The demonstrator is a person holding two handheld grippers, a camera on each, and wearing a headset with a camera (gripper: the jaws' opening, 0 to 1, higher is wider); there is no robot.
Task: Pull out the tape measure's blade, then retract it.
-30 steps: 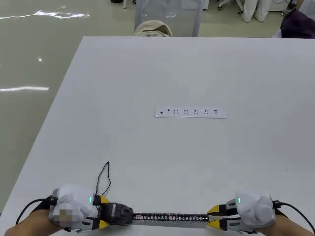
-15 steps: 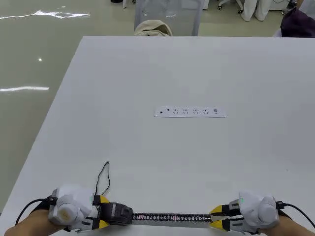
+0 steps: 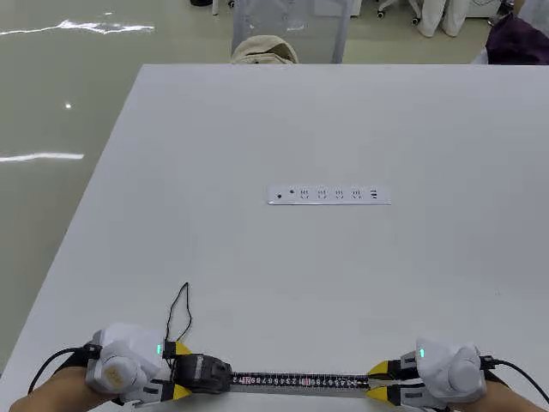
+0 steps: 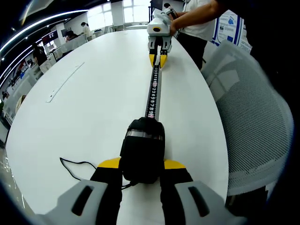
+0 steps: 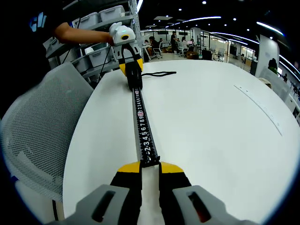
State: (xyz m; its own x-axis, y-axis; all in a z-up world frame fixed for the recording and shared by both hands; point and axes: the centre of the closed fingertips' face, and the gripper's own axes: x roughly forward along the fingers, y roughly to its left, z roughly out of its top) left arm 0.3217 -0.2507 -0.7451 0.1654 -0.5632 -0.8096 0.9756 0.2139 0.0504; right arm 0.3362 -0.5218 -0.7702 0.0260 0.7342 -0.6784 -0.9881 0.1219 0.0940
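Left gripper (image 3: 178,371) clamped on tape case (image 3: 204,373), right gripper (image 3: 378,381) pinching blade (image 3: 300,379) tip, blade stretched between them along near edge of table (image 3: 257,275).

I see a black tape measure case (image 4: 142,150) and a black blade (image 5: 142,126) — white numerals, some red. My left gripper (image 3: 182,371) and right gripper (image 3: 377,381) are yellow-tipped — the table (image 3: 257,129) is white.

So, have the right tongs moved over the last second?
Yes. The right tongs have slid slightly rightward against the power strip, drawing out more blade.
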